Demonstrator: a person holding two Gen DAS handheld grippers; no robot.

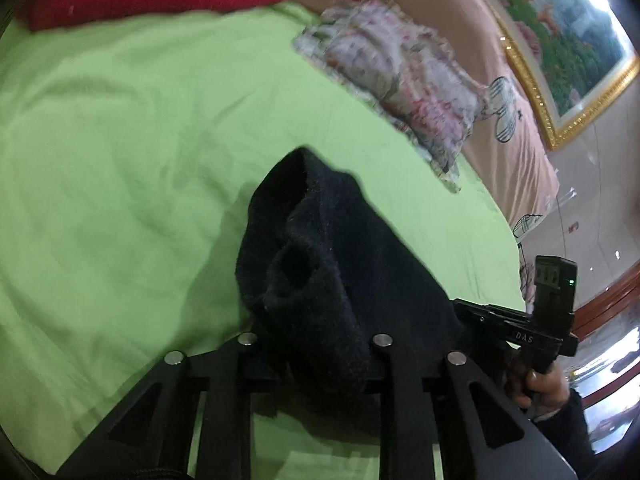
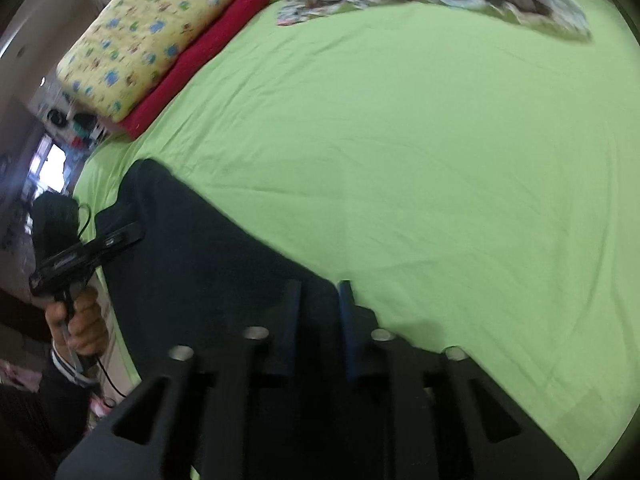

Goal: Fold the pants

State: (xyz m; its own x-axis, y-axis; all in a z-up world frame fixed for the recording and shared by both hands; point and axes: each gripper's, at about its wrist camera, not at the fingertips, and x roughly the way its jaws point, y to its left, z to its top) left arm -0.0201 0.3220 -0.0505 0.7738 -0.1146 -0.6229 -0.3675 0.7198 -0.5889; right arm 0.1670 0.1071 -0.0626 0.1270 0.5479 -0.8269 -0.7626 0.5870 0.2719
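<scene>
The black pants [image 1: 320, 240] lie bunched on the green bed sheet [image 1: 120, 140]. In the left wrist view a fold of them rises over my left gripper [image 1: 316, 316] and hides its fingertips; the cloth stands lifted off the sheet, gripped. My right gripper [image 1: 464, 306], held by a hand, meets the pants from the right. In the right wrist view the pants [image 2: 192, 248] spread to the left. My right gripper [image 2: 320, 296] is shut on their near edge, with dark cloth between its fingers [image 2: 346, 308]. My left gripper [image 2: 134, 234] sits at the pants' far-left edge.
A red blanket [image 2: 208, 52] and a yellow patterned pillow [image 2: 148, 28] lie at the bed's far left. A floral quilt [image 1: 400, 76] lies crumpled at the far side, beside a pink sheet [image 1: 516, 152]. A gold-framed picture [image 1: 560, 40] hangs on the wall. The sheet's edge drops off near the left hand.
</scene>
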